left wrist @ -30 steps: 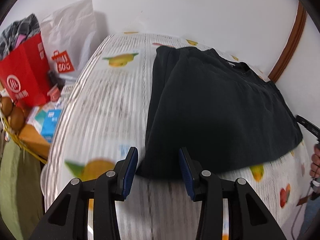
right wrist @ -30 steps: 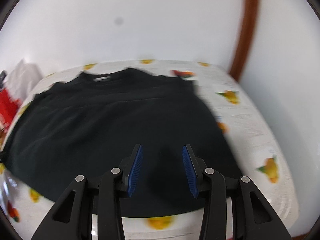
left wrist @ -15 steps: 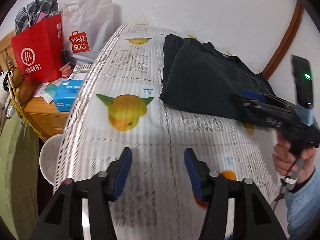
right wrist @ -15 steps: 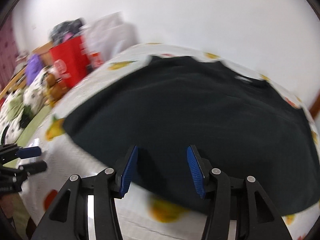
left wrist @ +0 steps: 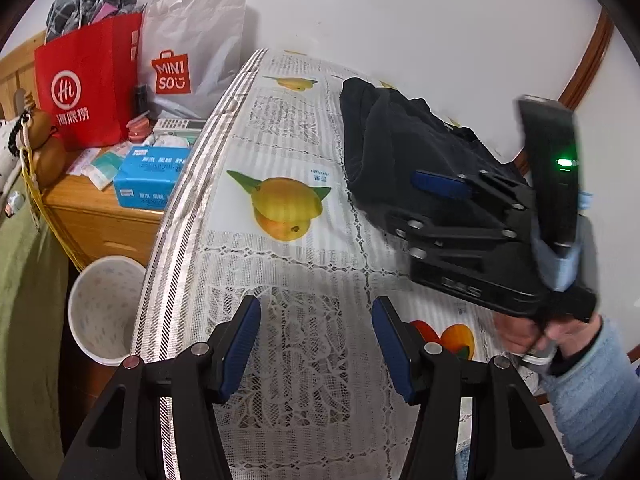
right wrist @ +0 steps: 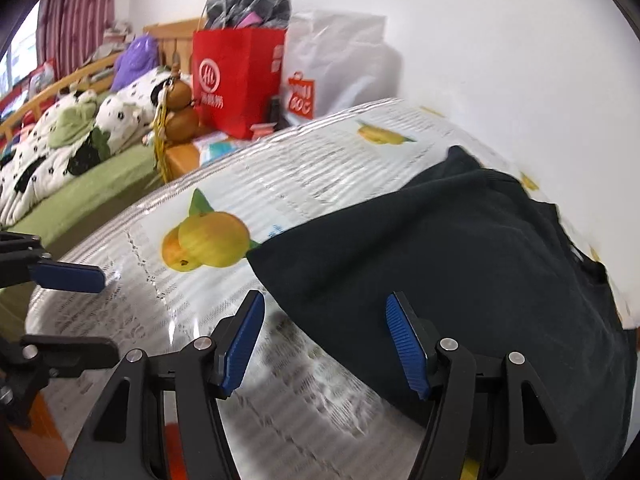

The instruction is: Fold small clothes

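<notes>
A folded black garment (left wrist: 384, 140) lies on the table with the fruit-print lace cloth (left wrist: 296, 248), towards the far right by the wall. It also shows in the right wrist view (right wrist: 460, 264). My left gripper (left wrist: 316, 340) is open and empty over the bare cloth, well short of the garment. My right gripper (right wrist: 324, 340) is open and empty, just above the garment's near edge. The right gripper also shows in the left wrist view (left wrist: 440, 200), held by a hand at the right. One blue finger pad of the left gripper (right wrist: 68, 276) shows at the left of the right wrist view.
Left of the table stands a wooden cabinet (left wrist: 100, 216) with a red paper bag (left wrist: 88, 88), a white Miniso bag (left wrist: 192, 52), a blue box (left wrist: 152, 176) and small items. A white bin (left wrist: 104, 312) stands on the floor. A bed (right wrist: 72, 160) lies beyond.
Both grippers have drawn back from the garment and swung left. The left one now hangs over bare cloth. The right one has moved into the left wrist view.
</notes>
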`<action>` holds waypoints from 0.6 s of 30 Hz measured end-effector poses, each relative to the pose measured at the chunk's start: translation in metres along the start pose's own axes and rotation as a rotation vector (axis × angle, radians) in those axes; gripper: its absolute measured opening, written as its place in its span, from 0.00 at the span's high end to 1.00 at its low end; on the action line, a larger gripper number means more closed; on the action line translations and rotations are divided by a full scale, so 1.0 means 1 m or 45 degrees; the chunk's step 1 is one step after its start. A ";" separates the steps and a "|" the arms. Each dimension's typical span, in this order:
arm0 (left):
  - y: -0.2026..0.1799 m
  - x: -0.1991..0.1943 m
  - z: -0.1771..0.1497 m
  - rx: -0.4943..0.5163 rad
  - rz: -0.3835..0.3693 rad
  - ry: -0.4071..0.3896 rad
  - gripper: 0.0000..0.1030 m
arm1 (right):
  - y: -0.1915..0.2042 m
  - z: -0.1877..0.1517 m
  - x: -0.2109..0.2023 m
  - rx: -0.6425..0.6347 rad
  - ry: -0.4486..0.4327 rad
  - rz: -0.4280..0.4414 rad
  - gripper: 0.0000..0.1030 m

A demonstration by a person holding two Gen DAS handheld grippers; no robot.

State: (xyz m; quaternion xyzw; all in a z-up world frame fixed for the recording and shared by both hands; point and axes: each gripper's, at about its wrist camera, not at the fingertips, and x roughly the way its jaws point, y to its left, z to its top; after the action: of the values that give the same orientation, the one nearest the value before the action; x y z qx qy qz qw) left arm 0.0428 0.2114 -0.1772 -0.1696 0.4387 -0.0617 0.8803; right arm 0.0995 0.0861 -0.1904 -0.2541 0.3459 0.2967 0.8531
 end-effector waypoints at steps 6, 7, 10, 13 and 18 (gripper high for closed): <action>0.005 -0.001 0.001 -0.006 -0.001 0.001 0.46 | 0.008 0.009 0.023 -0.046 -0.033 -0.076 0.43; 0.004 0.000 0.002 -0.005 0.000 0.000 0.46 | 0.006 0.011 0.026 -0.032 -0.030 -0.089 0.56; -0.001 0.003 0.005 -0.004 0.003 -0.004 0.46 | -0.009 0.016 0.027 0.047 -0.042 -0.120 0.78; -0.012 0.011 0.009 0.015 0.011 0.004 0.46 | -0.035 0.021 0.009 0.201 -0.126 -0.030 0.80; -0.042 0.021 0.020 0.091 0.049 -0.020 0.46 | -0.087 0.021 -0.051 0.376 -0.359 -0.035 0.80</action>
State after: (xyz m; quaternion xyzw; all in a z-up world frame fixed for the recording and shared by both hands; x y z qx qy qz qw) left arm 0.0729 0.1715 -0.1672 -0.1301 0.4324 -0.0590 0.8903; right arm 0.1383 0.0229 -0.1195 -0.0871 0.2593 0.2637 0.9250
